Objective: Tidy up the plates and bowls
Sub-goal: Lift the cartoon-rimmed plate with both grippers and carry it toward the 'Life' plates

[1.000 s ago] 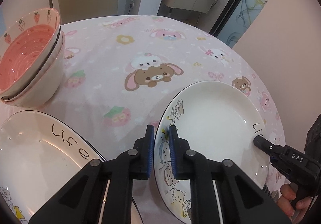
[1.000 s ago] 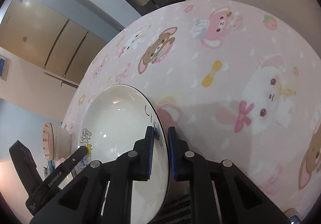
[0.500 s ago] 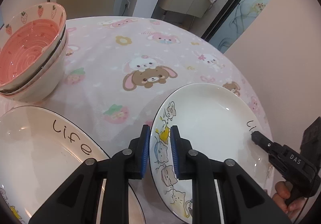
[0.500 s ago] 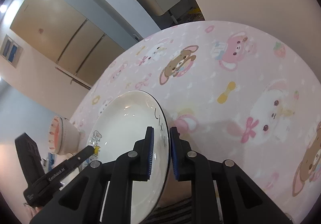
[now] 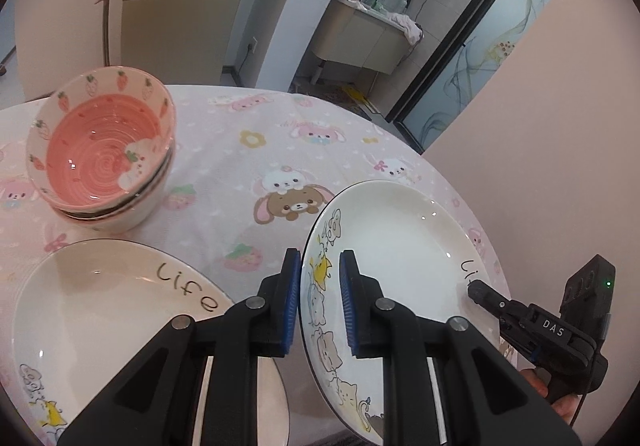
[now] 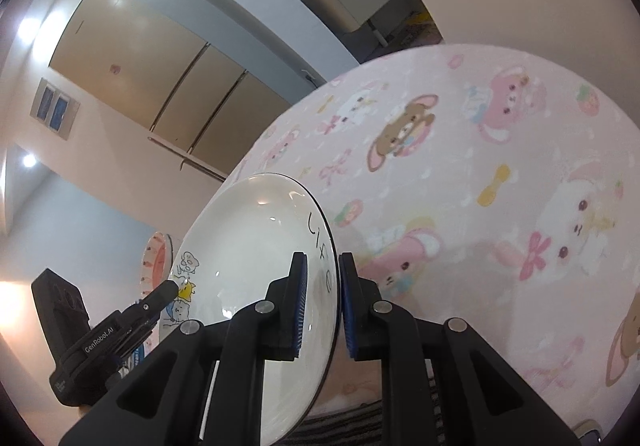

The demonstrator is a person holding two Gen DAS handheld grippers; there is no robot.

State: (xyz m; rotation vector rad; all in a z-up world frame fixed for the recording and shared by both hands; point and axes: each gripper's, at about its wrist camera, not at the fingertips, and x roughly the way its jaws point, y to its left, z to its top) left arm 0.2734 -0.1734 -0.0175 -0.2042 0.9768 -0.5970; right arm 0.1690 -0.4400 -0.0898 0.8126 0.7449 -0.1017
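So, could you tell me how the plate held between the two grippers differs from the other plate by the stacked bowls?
The held plate is gripped at opposite rim edges by the left gripper and right gripper; the second plate is touched by neither. The held plate sits tilted, while the second plate lies flat on the tablecloth. Both are white with "life" lettering and cartoon animals on the rim.

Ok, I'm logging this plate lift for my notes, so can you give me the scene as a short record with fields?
held item: white cartoon-cat "life" plate, tilted, lifted off the table
left gripper: shut on the plate's cat-printed rim
right gripper: shut on the opposite rim, by the lettering
second plate: matching white "life" plate, flat on the table
bowls: pink strawberry-print bowl stack, nested, behind the second plate
surface: pink cartoon-animal tablecloth
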